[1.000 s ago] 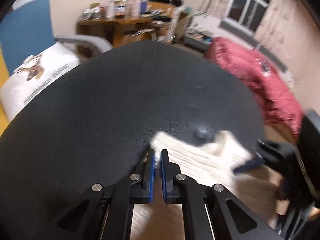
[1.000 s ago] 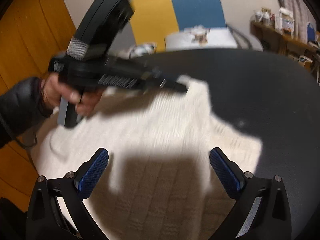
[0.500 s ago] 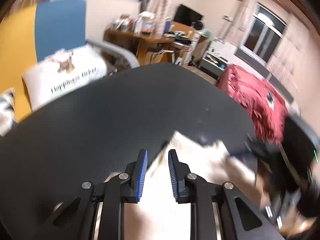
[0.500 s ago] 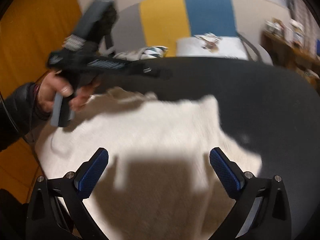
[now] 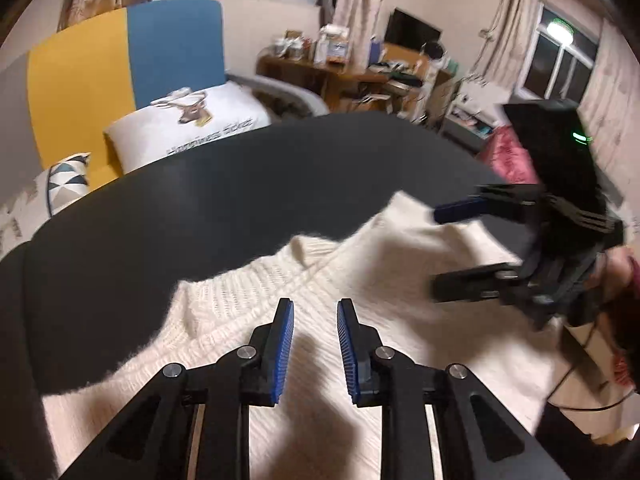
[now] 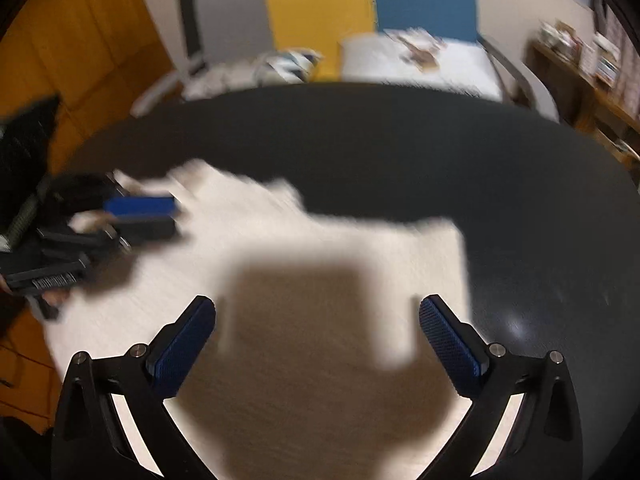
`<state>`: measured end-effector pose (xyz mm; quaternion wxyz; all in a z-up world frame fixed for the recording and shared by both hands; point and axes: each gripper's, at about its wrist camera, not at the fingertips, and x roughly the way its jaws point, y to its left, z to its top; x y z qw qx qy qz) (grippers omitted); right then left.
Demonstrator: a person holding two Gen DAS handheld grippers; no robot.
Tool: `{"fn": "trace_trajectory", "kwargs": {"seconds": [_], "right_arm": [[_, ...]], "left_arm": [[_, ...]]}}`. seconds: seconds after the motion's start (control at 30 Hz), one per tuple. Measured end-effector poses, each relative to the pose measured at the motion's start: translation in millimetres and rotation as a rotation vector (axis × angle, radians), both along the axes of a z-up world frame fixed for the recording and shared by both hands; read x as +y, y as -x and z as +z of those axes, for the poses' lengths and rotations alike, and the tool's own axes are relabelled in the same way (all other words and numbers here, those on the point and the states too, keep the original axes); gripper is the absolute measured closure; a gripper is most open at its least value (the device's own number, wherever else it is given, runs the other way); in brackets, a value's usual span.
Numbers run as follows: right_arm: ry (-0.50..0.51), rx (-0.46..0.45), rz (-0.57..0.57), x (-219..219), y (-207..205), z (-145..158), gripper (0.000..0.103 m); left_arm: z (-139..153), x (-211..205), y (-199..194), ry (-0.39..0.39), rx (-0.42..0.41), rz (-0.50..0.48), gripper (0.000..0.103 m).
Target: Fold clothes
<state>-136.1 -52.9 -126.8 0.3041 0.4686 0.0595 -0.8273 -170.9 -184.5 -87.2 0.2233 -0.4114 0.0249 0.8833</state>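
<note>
I am hovering both grippers, left (image 5: 312,344) slightly parted, right (image 6: 316,344) wide, fingers empty, over the sweater (image 5: 360,280); its edge overhanging the tabletop (image 5: 200,200) could slip.

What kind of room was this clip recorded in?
Most likely a lived-in bedroom: a bed with a deer-print pillow against a blue and yellow headboard, a cluttered wooden desk, and curtained windows.

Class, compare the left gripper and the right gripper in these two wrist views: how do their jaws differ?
The left gripper has its jaws narrowly apart; the right gripper has its jaws spread wide. In the left wrist view the left gripper's blue pads face each other squarely; in the right wrist view the right gripper's pads splay outward. Both hang over the cream knitted sweater, gripping nothing.
</note>
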Motion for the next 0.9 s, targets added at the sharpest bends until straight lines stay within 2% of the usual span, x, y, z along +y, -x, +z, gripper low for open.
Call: {"fn": "trace_trajectory", "kwargs": {"seconds": [0.1, 0.2, 0.23, 0.33, 0.4, 0.47, 0.57, 0.67, 0.83, 0.9], "right_arm": [[-0.063, -0.031, -0.016, -32.1, 16.0, -9.0, 0.0], [-0.222, -0.066, -0.075, -53.0, 34.9, -36.2, 0.0], [-0.225, -0.051, -0.098, -54.9, 37.1, -38.0, 0.0], [-0.174, -0.025, -0.175, -50.6, 39.6, -37.2, 0.0], [-0.137, 0.004, -0.176, -47.6, 33.6, -32.1, 0.0], [-0.068, 0.023, -0.139, -42.7, 22.0, -21.7, 0.0], [0.003, -0.021, -0.053, -38.9, 6.0, -15.0, 0.0], [-0.006, -0.044, 0.0, -43.6, -13.2, -16.6, 0.0], [0.009, -0.009, -0.001, -43.0, -24.1, -25.4, 0.0], [0.016, -0.006, -0.009, -43.3, -23.2, -25.3, 0.0]], "left_arm": [[-18.3, 2.6, 2.7, 0.098, -0.045, 0.009, 0.081], [-30.0, 4.2, 0.9, 0.078, -0.06, 0.058, 0.081], [-28.6, 2.8, 0.1, 0.062, -0.053, 0.075, 0.081], [-11.2, -9.9, -8.0, -0.015, -0.013, 0.064, 0.079], [-1.6, -14.5, -3.7, 0.037, 0.044, 0.009, 0.077], [1.0, -13.0, 5.4, 0.105, 0.067, -0.086, 0.076], [-7.3, -6.4, 26.6, 0.127, 0.002, -0.25, 0.075], [-22.1, -0.4, 42.8, 0.143, -0.07, -0.348, 0.075], [-28.8, -4.5, 54.2, 0.094, -0.138, -0.361, 0.076], [-29.1, -4.8, 52.4, 0.093, -0.143, -0.359, 0.09]]}}
